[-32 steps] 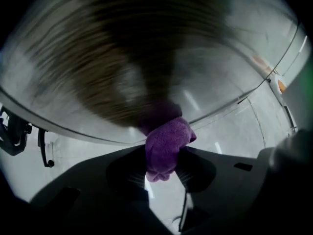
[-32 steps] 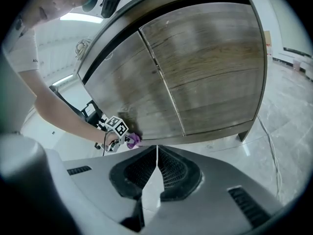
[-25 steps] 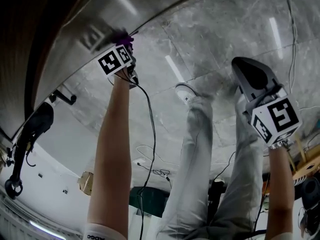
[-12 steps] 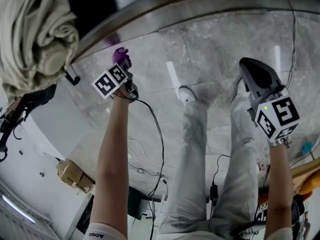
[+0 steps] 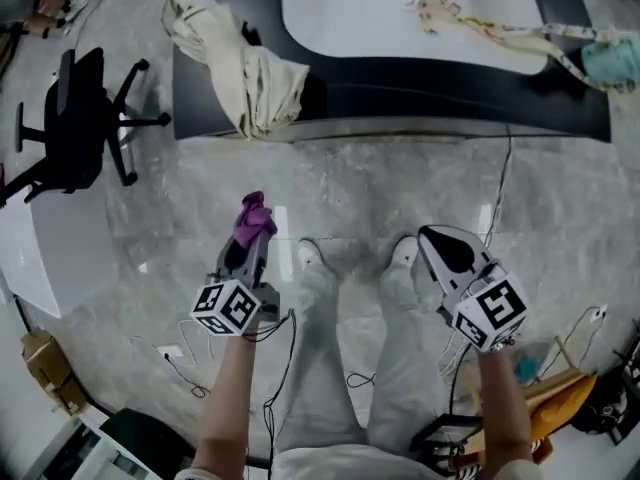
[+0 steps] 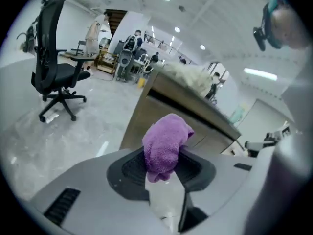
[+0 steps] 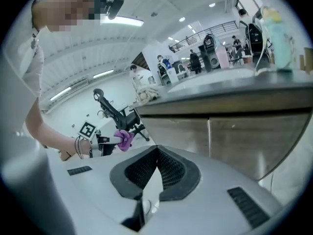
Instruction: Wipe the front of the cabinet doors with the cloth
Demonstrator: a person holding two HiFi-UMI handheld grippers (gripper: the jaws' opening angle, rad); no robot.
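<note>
An office chair (image 5: 85,118) stands at the far left, well apart from the work. Next, a beige sheet (image 5: 250,78) hangs over the edge of the table (image 5: 400,93). The left claw (image 5: 250,234) is clamped on the purple cloth (image 5: 252,214). The cloth bunches out past the tips, likely so that fabric rather than plastic meets the door. It points toward the cabinet without touching it. The right claw (image 5: 440,253) has its jaws pressed together with nothing between them, seemingly held aside as a spare. The cabinet doors (image 7: 244,136) lie ahead under the table; wiping looks not yet begun.
</note>
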